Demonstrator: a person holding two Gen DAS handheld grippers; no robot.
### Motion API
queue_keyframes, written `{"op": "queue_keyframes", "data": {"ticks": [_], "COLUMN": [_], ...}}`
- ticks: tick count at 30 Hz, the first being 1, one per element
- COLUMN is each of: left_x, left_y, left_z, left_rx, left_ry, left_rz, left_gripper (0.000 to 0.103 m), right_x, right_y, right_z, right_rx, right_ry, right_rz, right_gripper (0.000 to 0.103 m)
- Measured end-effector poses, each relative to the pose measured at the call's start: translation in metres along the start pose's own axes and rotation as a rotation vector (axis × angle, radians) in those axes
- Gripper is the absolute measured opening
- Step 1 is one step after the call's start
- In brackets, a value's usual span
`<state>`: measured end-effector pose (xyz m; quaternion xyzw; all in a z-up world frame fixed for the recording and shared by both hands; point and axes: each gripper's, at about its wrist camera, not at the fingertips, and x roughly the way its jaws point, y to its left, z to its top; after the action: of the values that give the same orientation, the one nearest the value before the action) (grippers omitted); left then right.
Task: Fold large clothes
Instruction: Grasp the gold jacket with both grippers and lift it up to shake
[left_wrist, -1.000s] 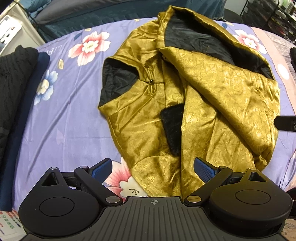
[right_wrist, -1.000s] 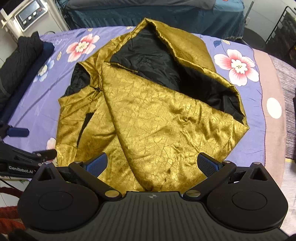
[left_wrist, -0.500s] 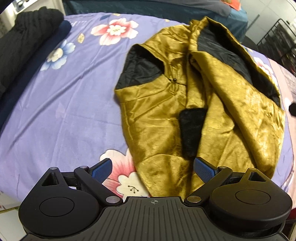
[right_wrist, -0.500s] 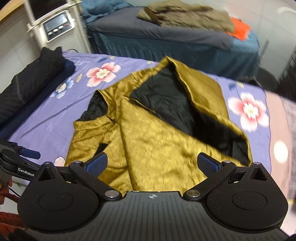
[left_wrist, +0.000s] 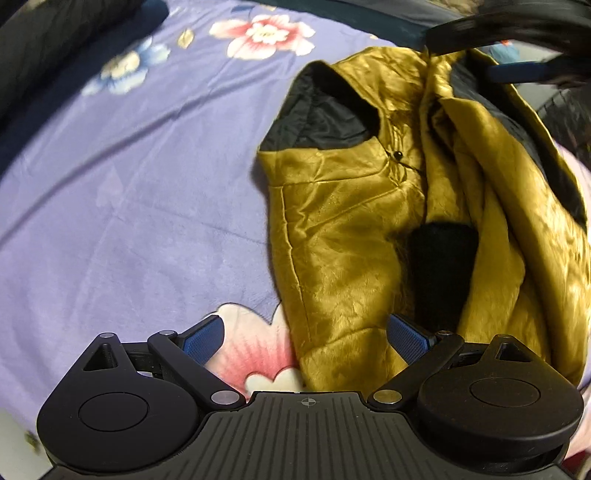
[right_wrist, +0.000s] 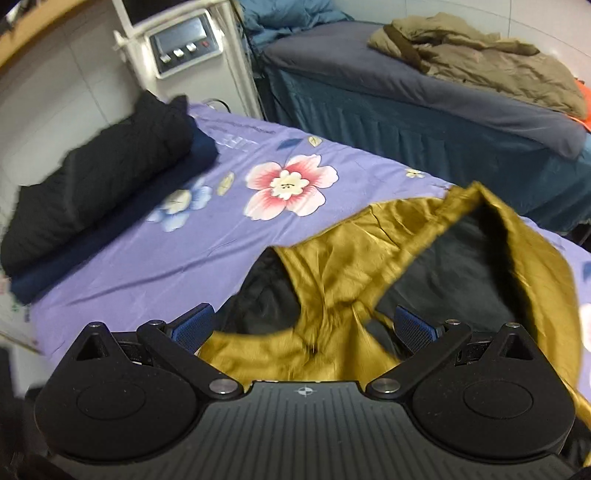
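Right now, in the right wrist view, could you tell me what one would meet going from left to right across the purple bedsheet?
Folded black garment on a navy one → blue flower print → pink flower print → gold jacket with its black lining.

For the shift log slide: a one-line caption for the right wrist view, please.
Open right gripper poised over the collar of a gold jacket on a floral purple sheet, folded dark clothes stacked at left.
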<state>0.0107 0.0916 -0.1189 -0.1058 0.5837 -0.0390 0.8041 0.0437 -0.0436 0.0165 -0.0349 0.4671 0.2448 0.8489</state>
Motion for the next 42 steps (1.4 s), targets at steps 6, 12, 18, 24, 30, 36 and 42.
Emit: {"op": "queue_keyframes", "data": {"ticks": [6, 12, 18, 24, 30, 36, 42], "left_x": [0.028, 0.037, 0.022, -0.048, -0.155, -0.252, -0.337], "left_y": [0.001, -0.025, -0.027, -0.041, -0.078, -0.126, -0.141], "left_z": [-0.002, -0.008, 0.001, 0.038, 0.086, 0.079, 0.039], "left_rx": [-0.069, 0.017, 0.002, 0.11, 0.289, 0.462, 0.555], "left_ry": [0.026, 0.003, -0.021, -0.243, -0.559, -0.748, -0.886], "left_rz": [-0.067, 0.007, -0.083, -0.14, -0.198, -0.34, -0.499], "left_gripper": [0.103, 0.103, 0.06, 0.045, 0.042, 0.041, 0.039], "right_x": [0.095, 0.156, 0.117, 0.002, -0.136, -0.275, -0.397], "right_y": [0.023, 0.023, -0.002, -0.046, -0.108, -0.116, -0.067], "right_z": [0.011, -0.003, 0.001, 0.005, 0.001, -0.038, -0.092], "right_rx": [-0.111, -0.194, -0.06, 0.162, 0.375, 0.39, 0.323], "right_ry": [0.092, 0.178, 0.073, -0.159, -0.443, -0.715, -0.964], "right_rz": [-0.08, -0.214, -0.186, -0.136, -0.134, -0.1, -0.165], "right_gripper": [0.087, 0.047, 0.007, 0.006, 0.006, 0.006, 0.006]}}
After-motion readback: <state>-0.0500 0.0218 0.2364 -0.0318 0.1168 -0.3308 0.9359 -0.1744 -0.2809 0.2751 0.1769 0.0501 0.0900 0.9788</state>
